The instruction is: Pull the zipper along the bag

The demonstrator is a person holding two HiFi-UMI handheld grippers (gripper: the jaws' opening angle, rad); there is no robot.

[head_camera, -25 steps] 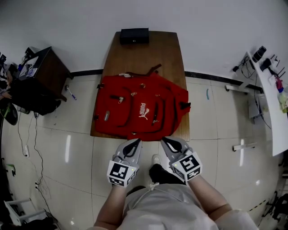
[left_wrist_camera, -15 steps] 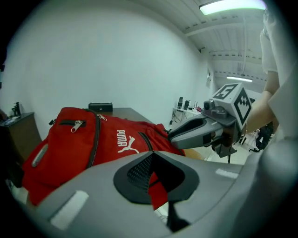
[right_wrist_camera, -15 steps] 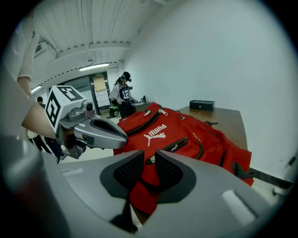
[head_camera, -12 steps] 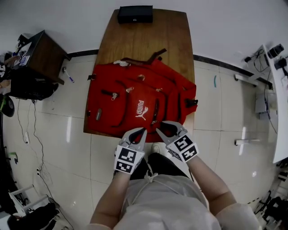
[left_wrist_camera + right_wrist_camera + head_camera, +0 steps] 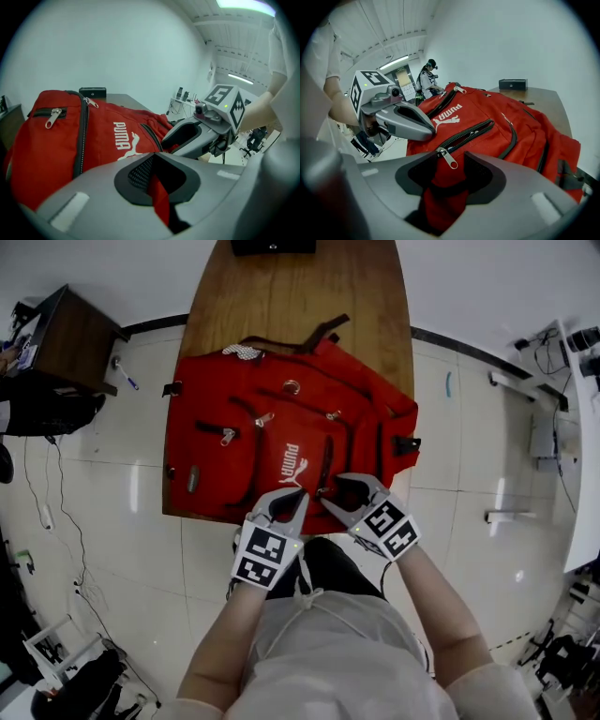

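Red bag [image 5: 272,427] lies flat at the table's [image 5: 300,296] near edge. The fabric is soft and will likely bunch, so the place to grip is the metal zipper pull [image 5: 448,159]. Right gripper [image 5: 349,491] is wide, with the pull at its tips, ungripped. Left gripper [image 5: 298,495] is nearly closed and holds nothing.

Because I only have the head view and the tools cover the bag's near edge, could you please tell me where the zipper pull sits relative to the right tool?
Observer: In the right gripper view the zipper pull lies between the right tool's parted tips, not gripped.
Operator: Thank you. And is the left tool holding anything?
Observer: In the left gripper view the left tool's tips meet, apparently on nothing; a strip of the red bag shows through the slit nearer the camera.
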